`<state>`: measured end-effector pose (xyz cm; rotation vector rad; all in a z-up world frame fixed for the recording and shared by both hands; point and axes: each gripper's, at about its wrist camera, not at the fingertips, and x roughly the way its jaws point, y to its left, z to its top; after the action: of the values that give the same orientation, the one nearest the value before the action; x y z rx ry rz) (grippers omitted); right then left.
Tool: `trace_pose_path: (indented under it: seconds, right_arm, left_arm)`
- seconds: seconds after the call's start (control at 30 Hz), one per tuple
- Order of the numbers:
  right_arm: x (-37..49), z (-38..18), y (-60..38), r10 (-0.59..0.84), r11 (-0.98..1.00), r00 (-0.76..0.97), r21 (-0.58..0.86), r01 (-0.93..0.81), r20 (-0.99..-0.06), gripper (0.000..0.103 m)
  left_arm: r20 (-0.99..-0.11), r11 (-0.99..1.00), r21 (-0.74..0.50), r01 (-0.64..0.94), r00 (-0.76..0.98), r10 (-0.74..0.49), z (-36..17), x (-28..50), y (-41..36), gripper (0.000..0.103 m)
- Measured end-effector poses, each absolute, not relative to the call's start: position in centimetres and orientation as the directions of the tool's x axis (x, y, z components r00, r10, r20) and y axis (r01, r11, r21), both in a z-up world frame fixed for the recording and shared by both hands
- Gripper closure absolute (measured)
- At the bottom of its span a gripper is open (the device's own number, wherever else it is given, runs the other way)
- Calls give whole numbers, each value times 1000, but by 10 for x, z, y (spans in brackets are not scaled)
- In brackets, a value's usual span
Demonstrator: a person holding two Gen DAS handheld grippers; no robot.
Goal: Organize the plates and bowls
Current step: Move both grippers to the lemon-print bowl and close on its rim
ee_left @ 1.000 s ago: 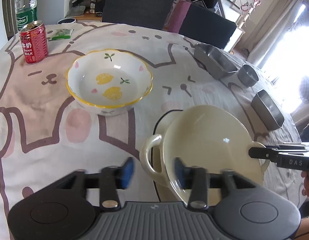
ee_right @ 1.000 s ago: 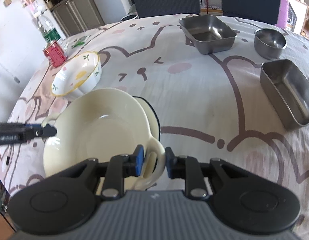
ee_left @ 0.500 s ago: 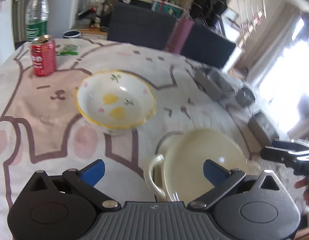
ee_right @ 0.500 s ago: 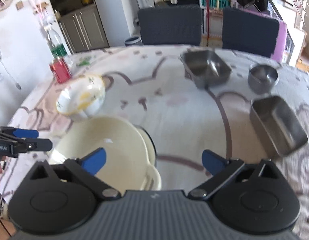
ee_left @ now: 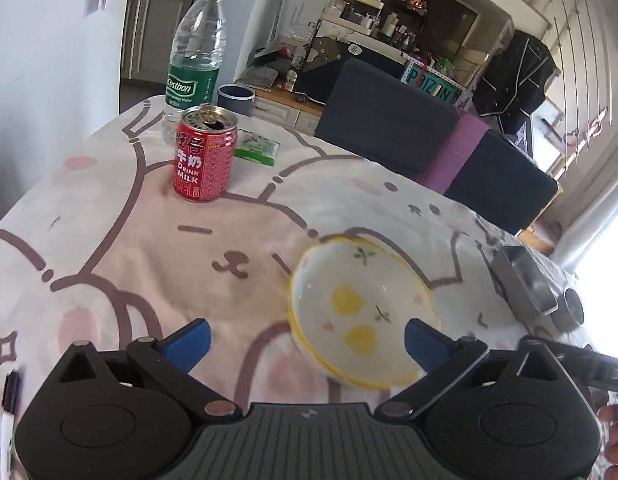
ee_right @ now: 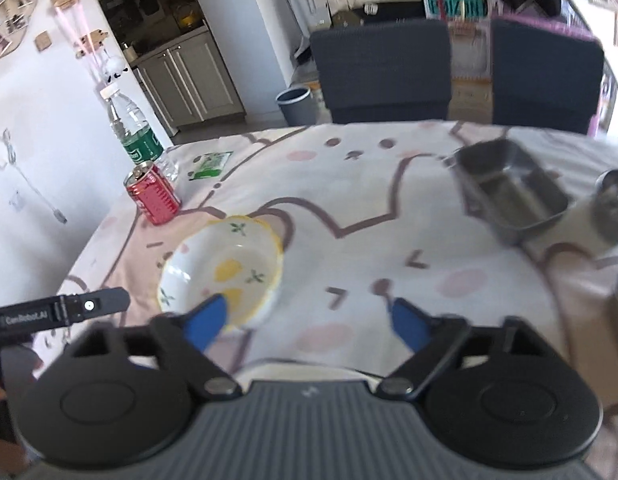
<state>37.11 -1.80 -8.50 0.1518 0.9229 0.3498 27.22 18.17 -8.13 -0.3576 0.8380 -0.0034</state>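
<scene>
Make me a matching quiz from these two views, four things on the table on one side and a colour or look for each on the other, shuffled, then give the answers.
Things:
1. can
2. bottle
3. bowl
4. square tin

Looks:
A. white with a yellow rim and yellow fruit painted inside
B. bare silver metal
C. red with white lettering
D. clear with a green label and white cap

Pairs: 1-C, 2-D, 3-A, 4-B
</scene>
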Motion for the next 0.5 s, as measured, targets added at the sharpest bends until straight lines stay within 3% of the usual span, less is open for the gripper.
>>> trace_pose_path:
  seconds: [0.03, 0.1, 0.4, 0.5]
  right_arm:
    - [379, -89, -10, 362, 932, 542, 285, -223, -759, 28]
    - [390, -99, 3, 374, 928, 524, 306, -215, -765, 39]
    - [426, -141, 34, 374, 927, 476, 340, -161, -796, 78]
    - [434, -148, 37, 370, 928, 471, 337, -157, -801, 82]
  left_arm:
    - [-730, 940, -313, -138, 667, -145, -84, 277, 184, 20]
    - [-744, 941, -308, -139, 651, -147, -91, 285, 188, 33]
    - [-772, 945, -311, -102, 607, -188, -123, 320, 186, 74]
    - [-781, 937, -333, -108, 588, -210, -130, 328, 188, 80]
